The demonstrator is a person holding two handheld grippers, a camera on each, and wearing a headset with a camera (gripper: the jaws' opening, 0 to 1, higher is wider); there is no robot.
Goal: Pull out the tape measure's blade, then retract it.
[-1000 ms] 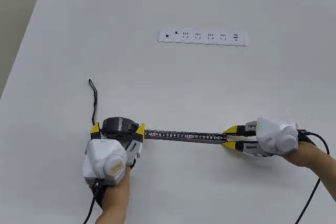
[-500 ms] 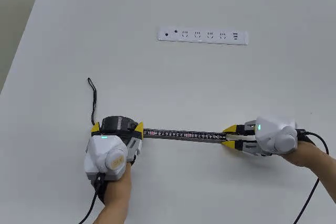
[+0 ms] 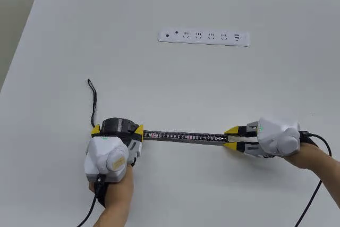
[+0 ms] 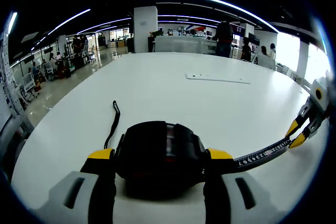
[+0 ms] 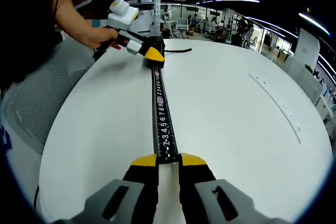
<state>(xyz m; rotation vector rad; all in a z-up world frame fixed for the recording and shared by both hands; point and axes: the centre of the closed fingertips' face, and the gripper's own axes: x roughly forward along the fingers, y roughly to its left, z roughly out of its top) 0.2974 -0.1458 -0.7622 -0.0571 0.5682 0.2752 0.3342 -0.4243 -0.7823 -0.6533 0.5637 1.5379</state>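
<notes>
Low and left in the head view, the left gripper [image 3: 118,130] has its jaws pressed against both sides of the black tape measure [image 3: 121,125]. It pins the case on the white table [image 3: 159,78], so the case serves as the fixed end. From the case the blade [image 3: 183,137] runs straight toward the lower right, ending at the right gripper [image 3: 231,137]. Those jaws are pinched on the blade's tip, with its numbers running away toward the case in the right gripper view. Whether the blade touches the tabletop I cannot tell. Gripping both ends in one line lets the blade lie straight and untwisted. A strap [image 3: 94,102] trails toward the upper left, clear of the work. A power strip [image 3: 203,37] lies well apart near the top. With the blade drawn out, retracting looks like the remaining step.
</notes>
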